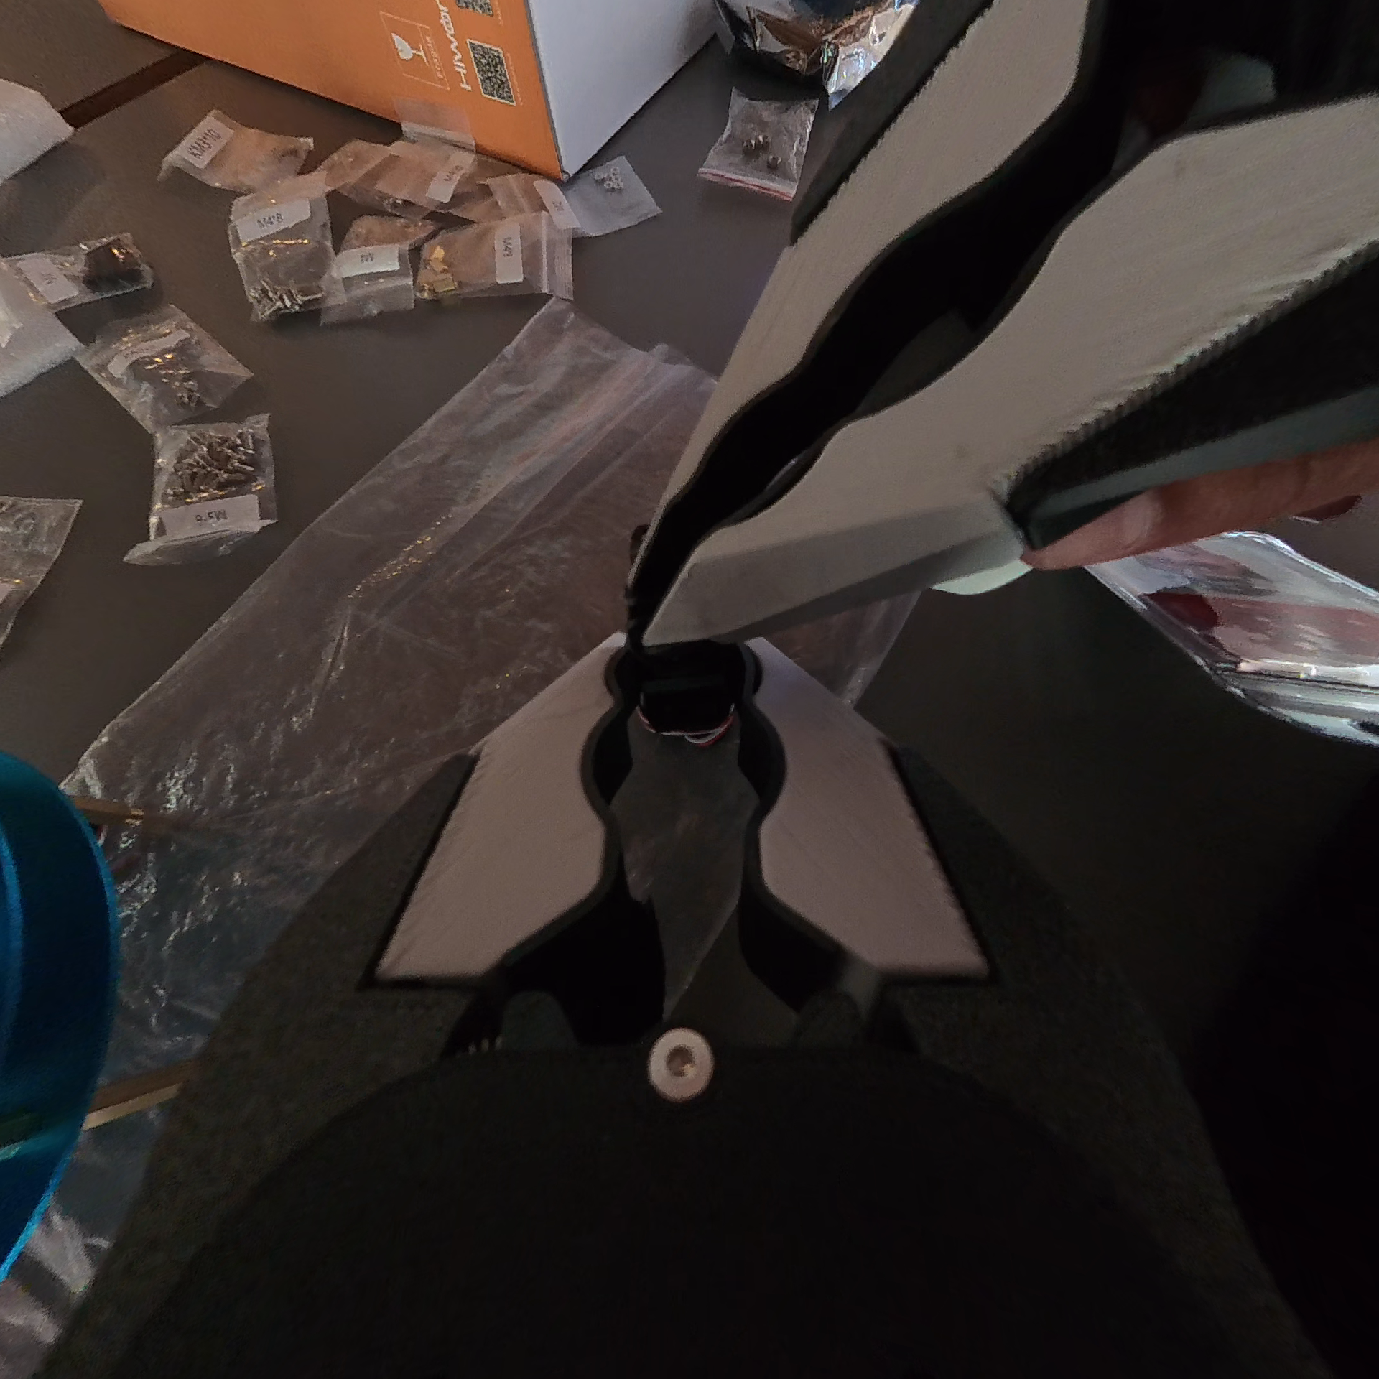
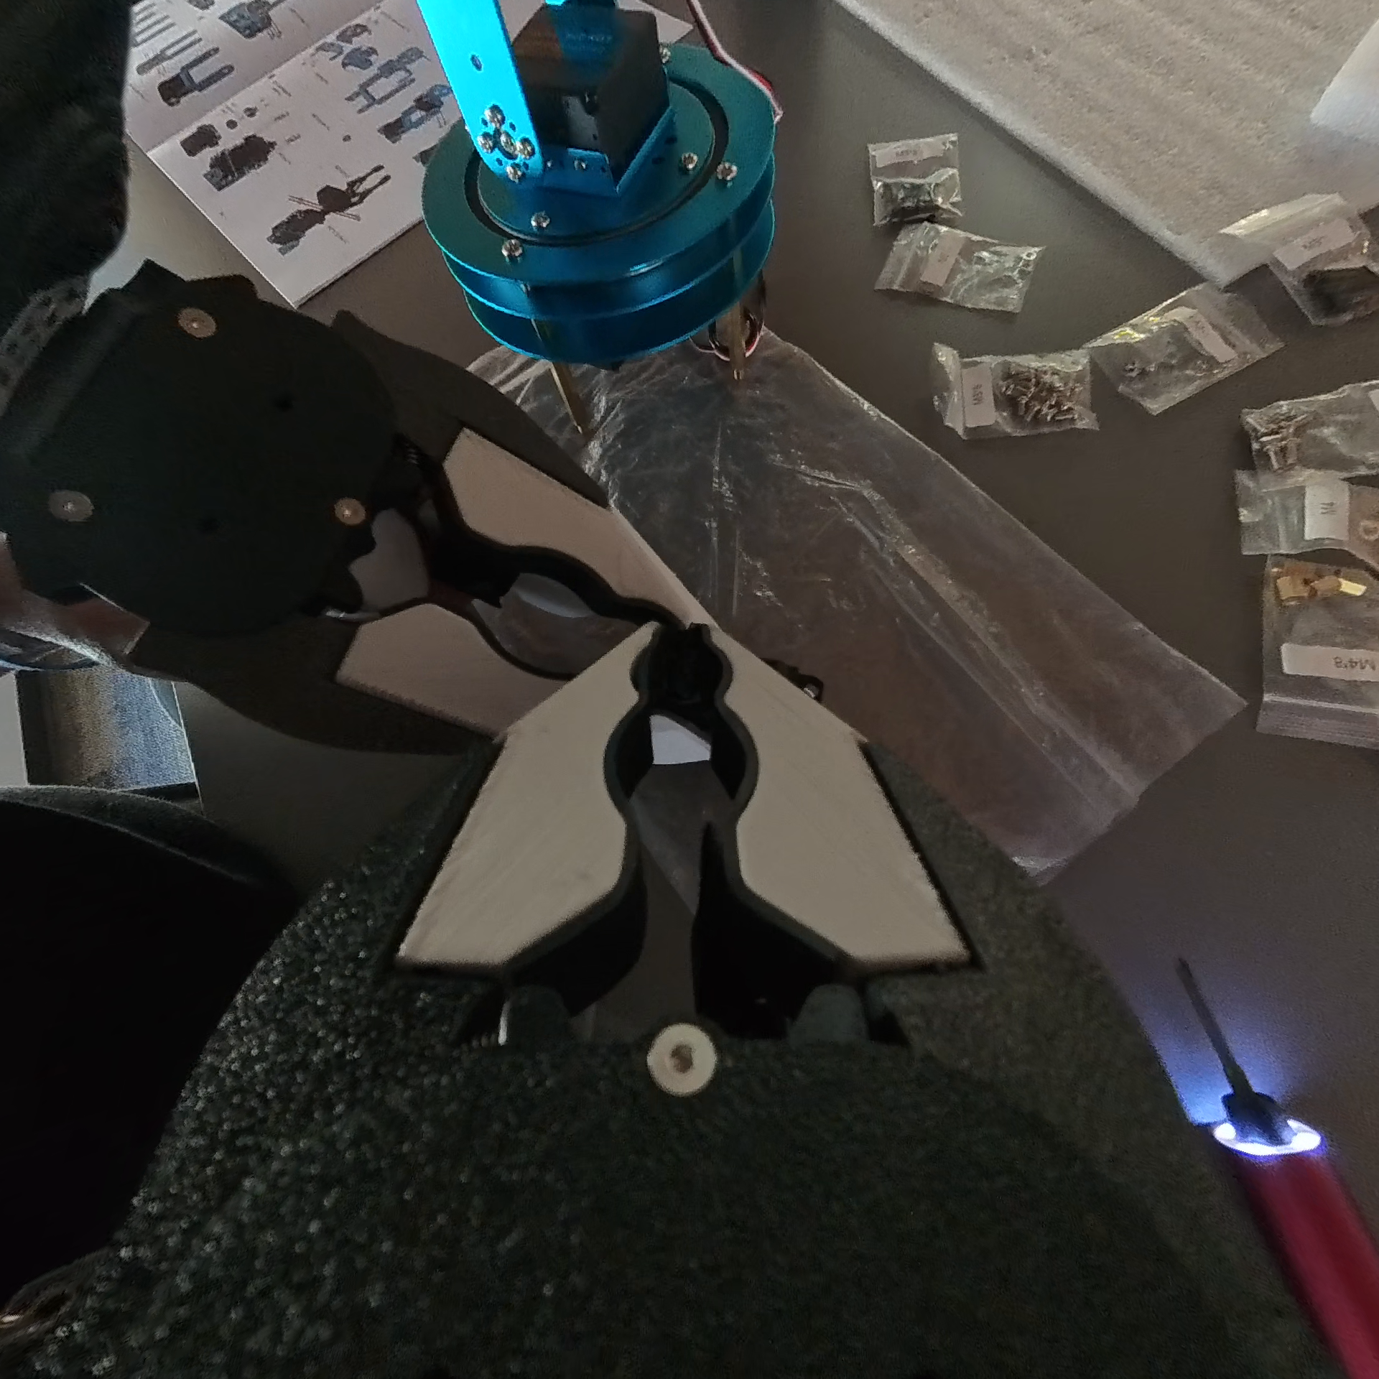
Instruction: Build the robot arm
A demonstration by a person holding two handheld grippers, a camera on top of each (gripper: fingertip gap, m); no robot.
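Glossy blue metal base (image 2: 597,246); crinkled clear plastic bag (image 2: 858,567).

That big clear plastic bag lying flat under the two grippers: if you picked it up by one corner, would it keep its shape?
Probably not. The clear plastic bag looks thin and wrinkled, so it would likely droop. It appears empty, so probably very light. Its glossy surface suggests it could slide on the dark table.
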